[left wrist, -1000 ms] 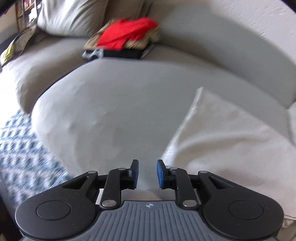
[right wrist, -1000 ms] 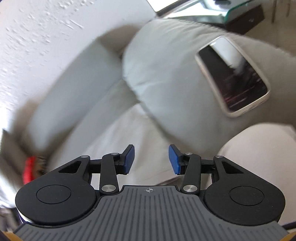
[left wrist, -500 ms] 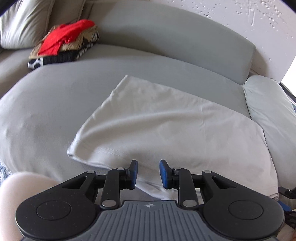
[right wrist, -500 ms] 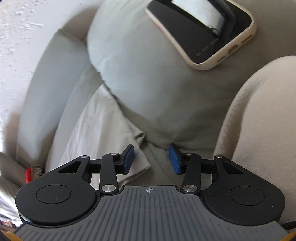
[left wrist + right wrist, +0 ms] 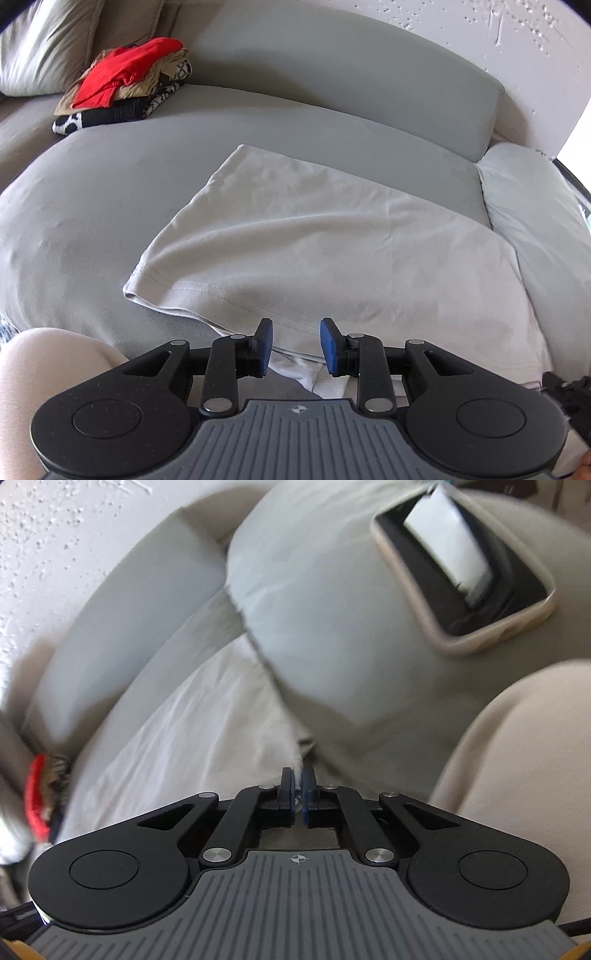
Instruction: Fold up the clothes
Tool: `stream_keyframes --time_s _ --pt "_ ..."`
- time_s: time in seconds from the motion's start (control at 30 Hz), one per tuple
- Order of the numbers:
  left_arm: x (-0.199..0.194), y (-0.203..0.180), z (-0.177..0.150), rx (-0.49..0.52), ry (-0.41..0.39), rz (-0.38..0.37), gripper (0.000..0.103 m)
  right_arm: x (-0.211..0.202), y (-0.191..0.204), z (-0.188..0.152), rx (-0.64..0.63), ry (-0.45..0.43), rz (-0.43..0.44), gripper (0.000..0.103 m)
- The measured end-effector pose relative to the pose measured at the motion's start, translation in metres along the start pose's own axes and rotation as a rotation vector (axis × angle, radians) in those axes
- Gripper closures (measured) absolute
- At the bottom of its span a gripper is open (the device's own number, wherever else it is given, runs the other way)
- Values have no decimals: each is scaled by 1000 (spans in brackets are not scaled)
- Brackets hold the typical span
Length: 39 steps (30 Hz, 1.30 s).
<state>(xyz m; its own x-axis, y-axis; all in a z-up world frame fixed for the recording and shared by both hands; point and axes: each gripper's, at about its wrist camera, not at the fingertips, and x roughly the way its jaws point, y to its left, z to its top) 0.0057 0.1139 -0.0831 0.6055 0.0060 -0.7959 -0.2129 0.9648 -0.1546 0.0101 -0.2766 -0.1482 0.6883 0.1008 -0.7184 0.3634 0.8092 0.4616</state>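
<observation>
A grey sofa (image 5: pixel 110 206) fills both views, its seat cushion broad and smooth, with a long back bolster (image 5: pixel 332 74) across the upper part of the left wrist view and a rough, textured white wall (image 5: pixel 480 33) behind it. The pale beige garment (image 5: pixel 332 243) lies flat on the seat in the middle of that view, its stitched hem running along the lower left edge. In the upper left, a stack of folded clothes (image 5: pixel 125 88) topped with red cloth sits on the seat beside a light pillow (image 5: pixel 44 48).

The left gripper (image 5: pixel 295 345) hangs just over the garment's near hem, fingers apart with nothing pressed between them; its jaws have just been opening slightly. A knee (image 5: pixel 44 369) shows at lower left.

In the right wrist view, the right gripper (image 5: pixel 297 794) has just closed, blue pads together on a pinch of the garment's edge at centre frame. A phone (image 5: pixel 469 576) in a cream case rests on a grey cushion (image 5: pixel 332 609) at upper right.
</observation>
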Motion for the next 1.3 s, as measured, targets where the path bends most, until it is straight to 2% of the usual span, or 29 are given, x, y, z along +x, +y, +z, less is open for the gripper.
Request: stream_keyframes --time_s 0.13,0.27,0.37,0.43,0.53,0.6,0.67,0.7,0.73,0.8,0.83,0.87,0.9,1.1,1.2,1.3 --pt "3 5 1 7 -3 64 76 9 2 6 -45 79 -12 97" --pt "-2 16 3 9 -27 97 73 -11 7 7 -73 -18 -83 86" --pt "-6 30 9 -15 -51 109 72 -21 21 14 -123 -92 -46 85" --pt "-3 35 16 -25 -61 102 74 -13 40 15 -198 -74 -2 82" --pt "10 29 24 32 -134 68 80 10 73 8 -343 -14 64 81" --pt "26 23 28 67 -109 41 81 26 89 -1 -448 30 29 81" --pt "41 20 27 72 1 15 80 32 92 -9 -527 63 -42 81" --pt "41 17 23 115 34 22 80 30 88 -12 -552 69 -70 81" --pt "38 13 18 177 45 36 80 26 82 -11 -554 77 -97 80" --pt "25 11 11 279 66 60 79 15 64 -2 -501 116 -144 72" --pt "20 13 10 291 82 61 79 9 57 3 -469 129 -157 68" --pt "16 19 11 268 102 57 75 3 50 7 -437 138 -167 69" --pt "13 23 15 233 90 49 76 -3 47 11 -415 126 -154 70" --pt "-9 37 41 27 -77 -2 74 -15 63 29 -257 77 8 65" --pt "-13 27 39 30 -64 -70 72 -15 76 28 -221 42 64 66" --pt "-14 17 17 108 -14 -100 70 -23 71 21 -202 -4 41 66"
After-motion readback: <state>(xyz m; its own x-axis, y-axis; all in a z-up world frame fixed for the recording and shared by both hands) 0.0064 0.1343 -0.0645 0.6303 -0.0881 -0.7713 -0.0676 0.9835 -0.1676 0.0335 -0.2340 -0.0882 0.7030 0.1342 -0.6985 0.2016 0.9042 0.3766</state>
